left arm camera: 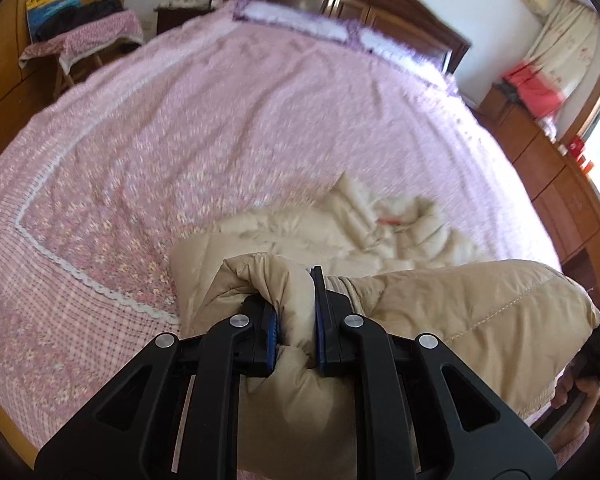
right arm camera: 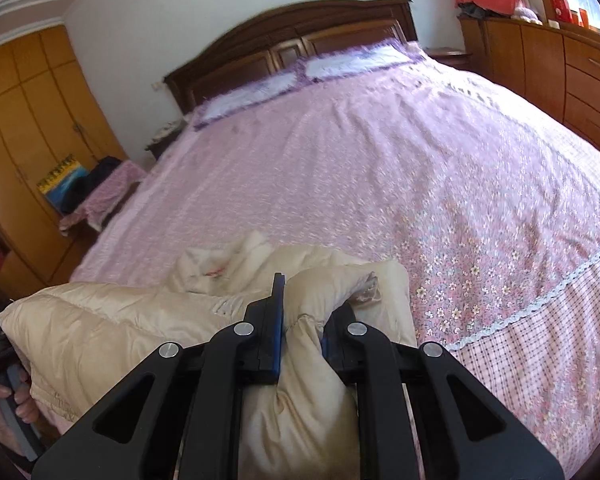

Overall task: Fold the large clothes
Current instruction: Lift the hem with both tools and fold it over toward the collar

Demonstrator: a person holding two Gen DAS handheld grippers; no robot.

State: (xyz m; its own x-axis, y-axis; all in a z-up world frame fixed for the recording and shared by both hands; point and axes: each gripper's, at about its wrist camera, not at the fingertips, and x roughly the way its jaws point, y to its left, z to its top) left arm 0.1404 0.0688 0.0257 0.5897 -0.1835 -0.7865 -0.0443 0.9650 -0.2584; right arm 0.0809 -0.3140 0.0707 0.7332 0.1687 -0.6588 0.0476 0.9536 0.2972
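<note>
A beige quilted down jacket (left arm camera: pixel 460 304) lies bunched at the near edge of the bed, its paler lining (left arm camera: pixel 384 216) crumpled farther in. My left gripper (left arm camera: pixel 294 312) is shut on a thick fold of the jacket's edge. In the right wrist view the same jacket (right arm camera: pixel 112 320) spreads to the left, and my right gripper (right arm camera: pixel 304 312) is shut on another puffy fold of it. Both grippers hold the jacket just above the bedspread. The fingertips are partly buried in the fabric.
The bed (left arm camera: pixel 220 128) has a pink floral bedspread with a lace border (right arm camera: pixel 540 300) and two pillows (right arm camera: pixel 300 76) by the dark headboard. A covered stool with dark clothes (left arm camera: pixel 88 36) stands at the left. Wooden drawers (right arm camera: pixel 560 68) line the right side, wardrobes (right arm camera: pixel 28 120) the left.
</note>
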